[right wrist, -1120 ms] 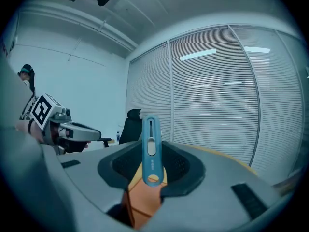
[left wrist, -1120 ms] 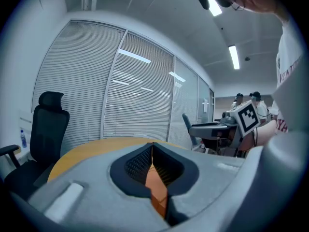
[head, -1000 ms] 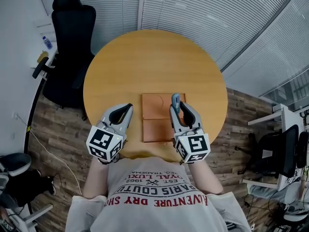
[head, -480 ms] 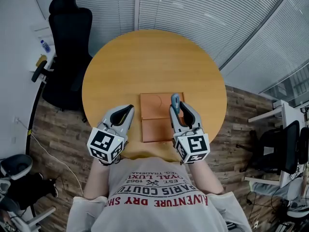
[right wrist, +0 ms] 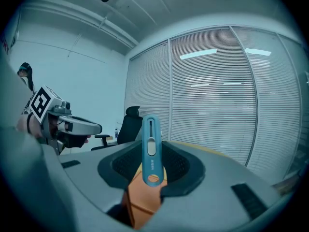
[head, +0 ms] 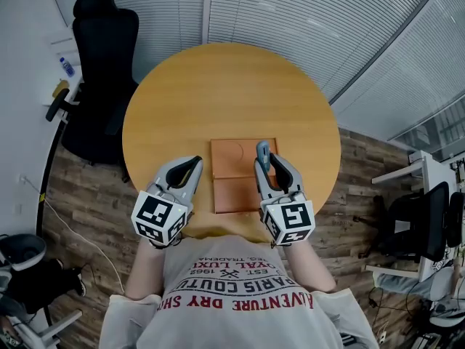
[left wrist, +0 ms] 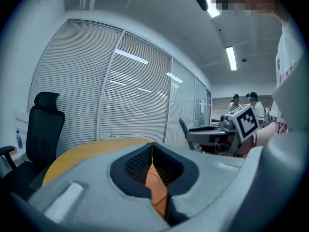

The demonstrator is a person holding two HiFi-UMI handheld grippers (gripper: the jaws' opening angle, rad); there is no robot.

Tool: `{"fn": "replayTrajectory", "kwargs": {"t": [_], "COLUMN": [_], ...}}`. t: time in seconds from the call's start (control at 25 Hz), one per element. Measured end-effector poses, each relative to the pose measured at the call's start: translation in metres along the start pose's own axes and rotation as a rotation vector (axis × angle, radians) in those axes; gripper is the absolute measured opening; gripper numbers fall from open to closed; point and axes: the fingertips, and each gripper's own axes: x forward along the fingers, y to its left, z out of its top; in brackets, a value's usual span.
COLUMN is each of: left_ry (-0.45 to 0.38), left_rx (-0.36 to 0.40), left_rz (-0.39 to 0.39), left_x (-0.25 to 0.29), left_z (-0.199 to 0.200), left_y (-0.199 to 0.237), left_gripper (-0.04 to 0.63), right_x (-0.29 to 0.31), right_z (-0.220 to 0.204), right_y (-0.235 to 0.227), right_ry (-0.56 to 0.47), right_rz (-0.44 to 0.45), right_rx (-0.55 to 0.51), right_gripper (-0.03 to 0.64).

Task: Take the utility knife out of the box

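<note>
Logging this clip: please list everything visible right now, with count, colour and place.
table: one, round, light wood, centre.
box: one, orange-brown, on the table's near side.
utility knife: one, blue, gripped in the right tongs, over the box's right edge.
office chair: one, black, beyond the table at left.
left tongs: one, grey, shut and empty, left of the box.
right tongs: one, grey, shut on the utility knife.
</note>
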Motion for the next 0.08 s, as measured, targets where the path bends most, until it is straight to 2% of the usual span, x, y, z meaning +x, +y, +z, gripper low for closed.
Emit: {"fn": "replayTrajectory", "kwargs": {"t": [0.08], "left_ry": [-0.002], "left_rx": [0.000], "left_rz": [-0.002], "left_x": [-0.0008], "left_z": [0.0010], "left_y": [0.0023], "left_gripper": [0.011], "right_x": [0.0021], "right_z": [-0.0010], "right_y": [0.0018], "right_ry": [0.007], "right_rz": [-0.001], "right_rx": [0.000], "right_gripper": [0.133]}}
